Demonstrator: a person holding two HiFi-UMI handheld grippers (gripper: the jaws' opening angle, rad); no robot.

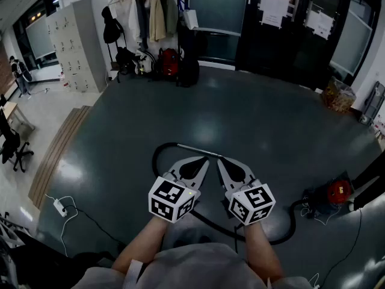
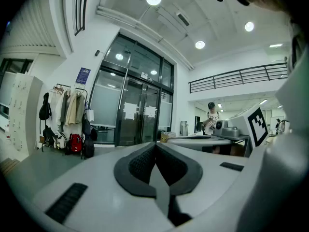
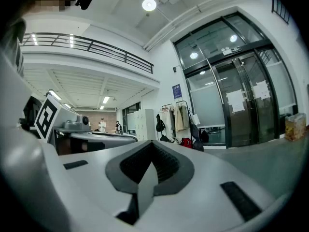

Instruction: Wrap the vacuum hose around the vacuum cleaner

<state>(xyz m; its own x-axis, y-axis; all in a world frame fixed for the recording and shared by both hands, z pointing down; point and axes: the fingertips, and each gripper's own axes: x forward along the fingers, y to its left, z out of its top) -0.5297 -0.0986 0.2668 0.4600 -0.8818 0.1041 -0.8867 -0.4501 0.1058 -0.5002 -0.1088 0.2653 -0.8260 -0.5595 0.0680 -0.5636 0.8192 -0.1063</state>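
The lobby floor was dark and glossy below me. My left tongs [image 1: 206, 159] and right tongs [image 1: 219, 160] were both closed on nothing. The black vacuum hose [image 1: 154, 159] looped beneath them toward the red vacuum cleaner [image 1: 338, 191] at four o'clock. I judged it light, floppy and springy, best pinched mid-loop.

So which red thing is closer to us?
The red vacuum cleaner, low at the right beside the person's arm; the red bag sits far back under the coats.

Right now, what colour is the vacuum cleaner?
The vacuum cleaner is red with dark parts; head view shows it best.
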